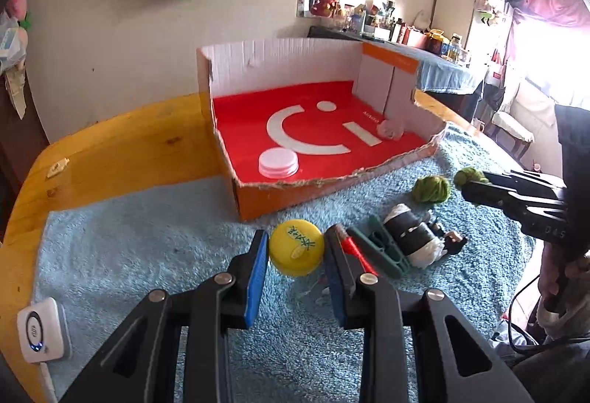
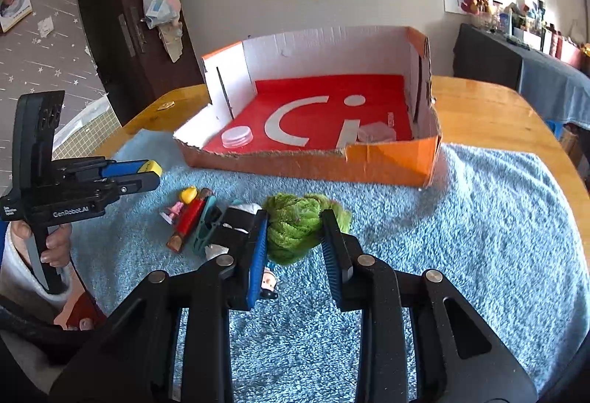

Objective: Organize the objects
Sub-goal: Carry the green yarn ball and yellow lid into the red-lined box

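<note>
Blue towelling is covering the table [image 1: 110,144]. Yellow cap [image 1: 297,247] is being pinched by left gripper [image 1: 297,255], green pompom [image 2: 295,227] by right gripper [image 2: 295,244]; both should be carried level over the box [image 1: 258,196] wall.

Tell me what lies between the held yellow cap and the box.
Only bare blue towel separates the yellow cap from the cardboard box, in the left wrist view.

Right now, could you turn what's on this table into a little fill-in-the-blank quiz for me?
1. The left claw grips a ____ cap.
2. The right claw grips a fluffy ____ ball.
3. The white lid lies inside the cardboard ____.
4. The blue ____ covers the wooden table.

Missing words: yellow; green; box; towel
</note>
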Demonstrator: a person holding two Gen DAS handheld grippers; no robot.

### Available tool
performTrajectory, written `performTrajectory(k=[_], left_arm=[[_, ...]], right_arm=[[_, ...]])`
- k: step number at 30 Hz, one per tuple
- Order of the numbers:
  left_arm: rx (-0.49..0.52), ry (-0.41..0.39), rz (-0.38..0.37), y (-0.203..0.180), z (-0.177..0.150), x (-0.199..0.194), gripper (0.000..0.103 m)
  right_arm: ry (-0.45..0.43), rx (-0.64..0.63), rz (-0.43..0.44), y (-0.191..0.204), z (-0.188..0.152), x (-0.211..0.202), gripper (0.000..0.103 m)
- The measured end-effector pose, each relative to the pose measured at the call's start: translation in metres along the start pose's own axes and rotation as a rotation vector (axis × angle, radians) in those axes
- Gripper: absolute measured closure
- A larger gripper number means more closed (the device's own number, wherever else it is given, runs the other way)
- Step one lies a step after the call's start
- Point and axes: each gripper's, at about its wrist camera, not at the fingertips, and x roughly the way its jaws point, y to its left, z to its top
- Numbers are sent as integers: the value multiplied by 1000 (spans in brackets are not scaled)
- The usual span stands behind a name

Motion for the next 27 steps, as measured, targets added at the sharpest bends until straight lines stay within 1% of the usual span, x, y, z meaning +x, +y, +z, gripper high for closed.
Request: performTrajectory(k=[5, 12, 22, 27], left_arm=[[15, -17, -1, -4, 6, -9, 71], [20, -28, -8, -8, 10, -12, 71], [15, -24, -25, -10, 15, -11, 71], [29, -21, -36, -13, 31, -8, 71]], right_arm=[[-11, -8, 7, 0, 5, -5, 76], [-29, -26, 6, 1, 14, -10, 76], [-17, -28, 15, -1, 16, -6, 76], [-26, -29, 18, -4, 25, -7, 76]])
